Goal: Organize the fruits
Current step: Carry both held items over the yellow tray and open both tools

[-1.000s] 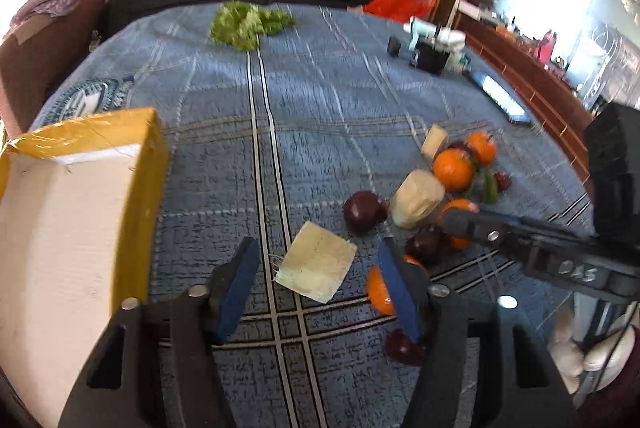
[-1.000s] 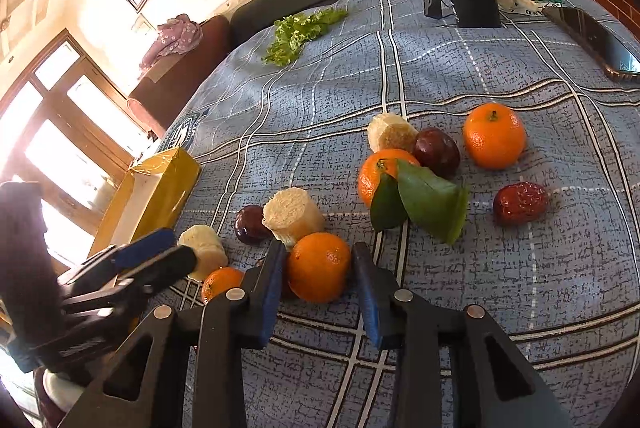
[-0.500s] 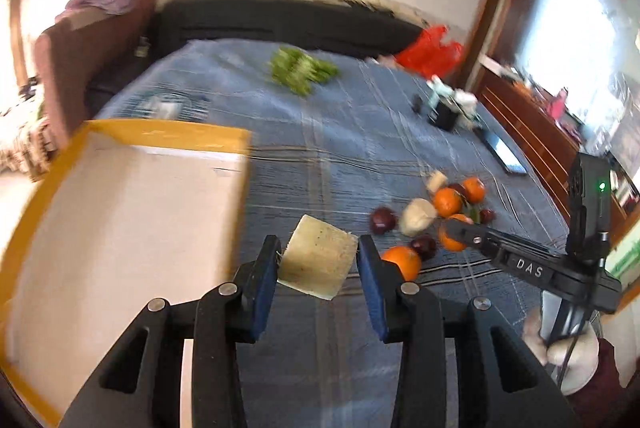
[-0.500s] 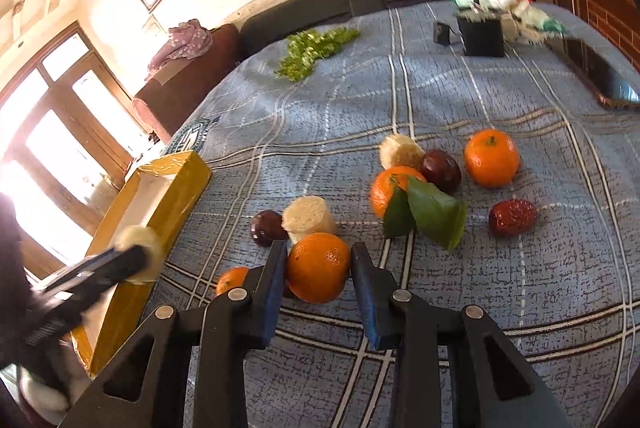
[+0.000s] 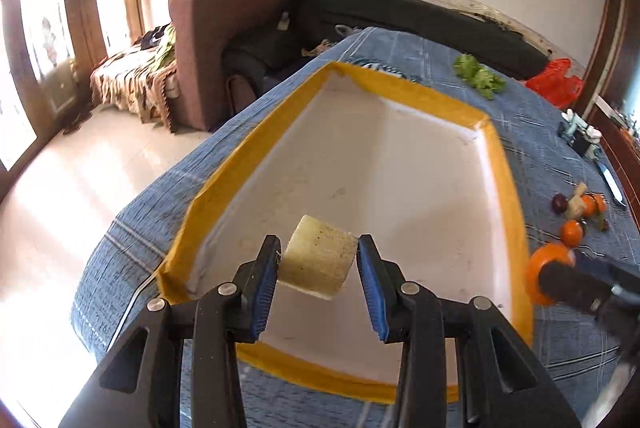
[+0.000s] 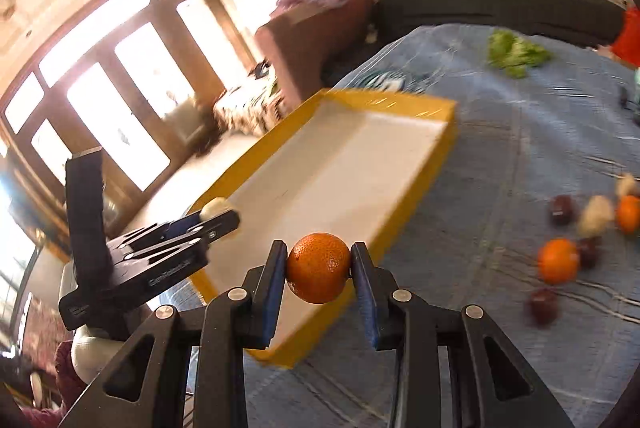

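My left gripper (image 5: 318, 270) is shut on a pale yellow fruit chunk (image 5: 318, 260) and hangs over the near end of the yellow-rimmed white tray (image 5: 404, 100). In the right wrist view that gripper (image 6: 218, 212) shows at the tray's near left corner with the chunk (image 6: 214, 205) at its tips. My right gripper (image 6: 319, 268) is shut on an orange (image 6: 319, 267), above the tray's (image 6: 436, 156) near right rim. From the left wrist view, this held orange (image 5: 548, 274) shows just outside the tray's right wall. The tray's inside is bare.
Loose oranges (image 6: 558, 260), dark plums (image 6: 562, 209) and pale chunks (image 6: 596, 214) lie on the blue checked cloth (image 6: 520, 156) right of the tray. Green lettuce (image 5: 478, 74) lies at the far end. A brown armchair (image 5: 208, 36) and open floor are to the left.
Both grippers swung left from the fruit pile to the tray, carrying the pale chunk and the orange. The left gripper closed on its chunk within the last second.
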Demonstrator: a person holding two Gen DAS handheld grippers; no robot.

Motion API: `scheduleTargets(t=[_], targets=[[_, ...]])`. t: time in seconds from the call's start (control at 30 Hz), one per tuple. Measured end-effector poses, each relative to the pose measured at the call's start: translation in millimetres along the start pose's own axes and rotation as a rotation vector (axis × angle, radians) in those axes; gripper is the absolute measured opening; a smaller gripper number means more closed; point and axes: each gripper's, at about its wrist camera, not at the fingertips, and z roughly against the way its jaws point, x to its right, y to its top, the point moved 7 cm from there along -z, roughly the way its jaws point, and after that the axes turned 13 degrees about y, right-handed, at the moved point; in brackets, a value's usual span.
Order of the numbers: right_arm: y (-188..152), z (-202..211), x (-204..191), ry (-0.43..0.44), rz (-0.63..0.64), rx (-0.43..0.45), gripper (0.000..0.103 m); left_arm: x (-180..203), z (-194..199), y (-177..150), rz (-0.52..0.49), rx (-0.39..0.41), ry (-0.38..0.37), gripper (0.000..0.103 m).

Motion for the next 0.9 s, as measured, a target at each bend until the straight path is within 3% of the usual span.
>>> scheduleTargets(t=[0.13, 0.23, 0.37, 0.5, 0.67, 0.73, 0.9], targets=[[-12.2, -43.5, -9.8, -0.004, 0.012, -0.084, 0.037, -14.3, -4.7, -3.6, 0.034, -0.008, -0.02, 0.039], [-17.7, -63.5, -6.9, -0.025, 0.014, -0.124, 0.037, -18.8, -1.1, -1.6, 0.058, 0.003, -0.047, 0.048], [-15.9, -70.0, -9.1, -0.072, 0.056, -0.128, 0.039, -25.1, 9.6, 3.3, 0.086, 0.027, -0.063, 0.053], [-11.7, -69.0, -14.0, -0.065, 0.057, -0.112, 0.039, -30.7, 27.3, 9.1, 0.115, 0.063, -0.072, 0.058], [7.3, -36.2, -20.5, -0.061, 0.047, -0.025, 0.042, -30.9, 55.8, 18.1, 0.136, 0.115, -0.095, 0.07], [15.6, -6.7, -12.9, -0.077, 0.043, 0.034, 0.048, -25.3, 69.4, 20.8, 0.131, 0.135, -0.113, 0.074], [20.7, 83.2, 36.9, -0.219, 0.005, 0.164, 0.059, 6.3, 96.1, 22.1, 0.087, 0.167, -0.181, 0.081]])
